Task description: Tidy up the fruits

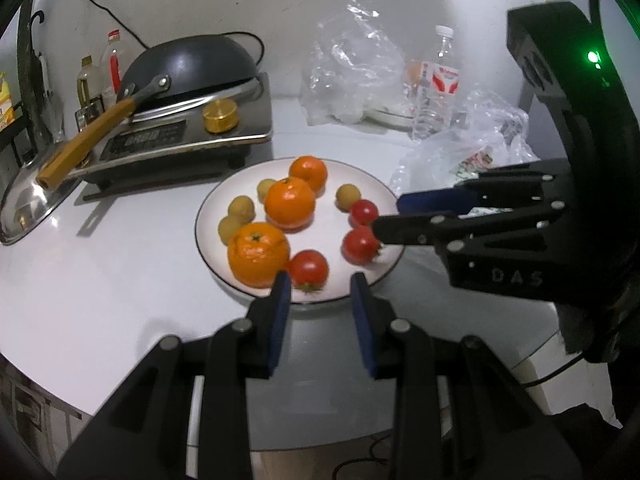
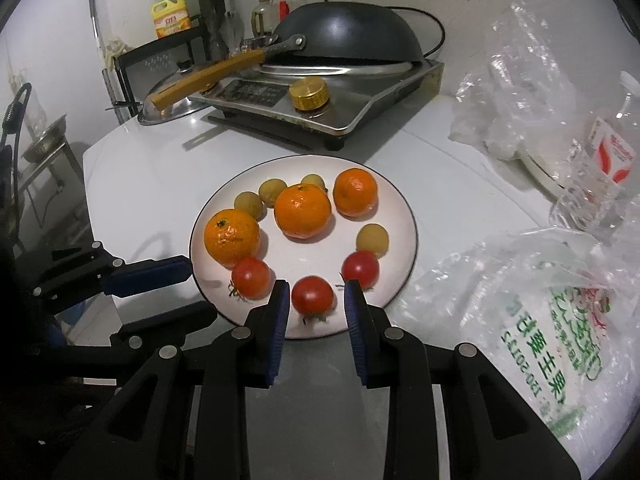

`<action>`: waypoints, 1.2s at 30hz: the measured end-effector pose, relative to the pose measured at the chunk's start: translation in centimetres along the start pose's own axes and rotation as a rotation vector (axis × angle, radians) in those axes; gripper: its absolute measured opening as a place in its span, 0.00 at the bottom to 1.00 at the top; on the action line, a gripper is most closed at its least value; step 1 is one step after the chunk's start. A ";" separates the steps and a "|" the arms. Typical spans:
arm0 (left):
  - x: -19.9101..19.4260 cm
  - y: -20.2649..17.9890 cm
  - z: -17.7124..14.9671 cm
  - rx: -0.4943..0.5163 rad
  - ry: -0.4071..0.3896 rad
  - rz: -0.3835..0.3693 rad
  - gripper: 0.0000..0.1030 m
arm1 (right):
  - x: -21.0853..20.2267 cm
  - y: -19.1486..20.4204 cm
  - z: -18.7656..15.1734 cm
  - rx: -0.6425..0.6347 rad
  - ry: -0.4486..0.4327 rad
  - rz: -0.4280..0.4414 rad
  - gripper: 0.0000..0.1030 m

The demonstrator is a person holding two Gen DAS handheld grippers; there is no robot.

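Note:
A white plate (image 1: 224, 200) (image 2: 400, 208) on the white table holds three oranges (image 1: 258, 254) (image 2: 303, 211), three red tomatoes (image 1: 309, 269) (image 2: 312, 294) and several small yellow-green fruits (image 1: 241, 208) (image 2: 372, 239). My left gripper (image 1: 320, 284) is open and empty at the plate's near rim, in front of a tomato. My right gripper (image 2: 313, 290) is open, its fingers on either side of the nearest tomato without touching it. It also shows in the left wrist view (image 1: 386, 216), over the plate's right side.
An induction cooker (image 1: 184, 140) (image 2: 320, 100) with an upturned black wok (image 1: 188, 64) (image 2: 348, 32) stands behind the plate. Clear plastic bags (image 1: 352, 72) (image 2: 520, 280) and a water bottle (image 1: 436, 80) lie to the right. Bottles (image 2: 172, 14) and a rack stand at the back left.

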State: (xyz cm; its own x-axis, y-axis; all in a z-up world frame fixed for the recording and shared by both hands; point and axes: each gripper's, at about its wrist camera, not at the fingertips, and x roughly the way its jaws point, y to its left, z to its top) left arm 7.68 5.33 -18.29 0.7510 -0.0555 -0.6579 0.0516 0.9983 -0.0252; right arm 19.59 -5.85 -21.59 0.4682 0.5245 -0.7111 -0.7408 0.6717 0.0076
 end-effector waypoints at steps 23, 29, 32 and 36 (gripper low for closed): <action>-4.0 -5.2 -0.3 0.036 -0.047 0.006 0.44 | -8.3 -1.9 -5.0 0.058 -0.096 -0.072 0.29; -5.5 -7.0 -0.2 0.040 -0.074 -0.013 0.45 | -11.0 -2.1 -6.2 0.065 -0.123 -0.101 0.30; -6.5 -7.7 0.1 0.042 -0.095 -0.019 0.45 | -12.5 -2.2 -6.7 0.068 -0.144 -0.120 0.30; -7.7 -8.5 0.4 0.047 -0.123 -0.023 0.45 | -14.5 -2.2 -7.3 0.077 -0.176 -0.143 0.30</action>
State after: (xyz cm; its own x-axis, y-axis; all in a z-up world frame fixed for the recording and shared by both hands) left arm 1.71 -2.78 -12.66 0.8242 -0.0832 -0.5601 0.0989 0.9951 -0.0022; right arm 10.93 -18.78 -16.40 0.6478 0.4996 -0.5751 -0.6249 0.7803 -0.0261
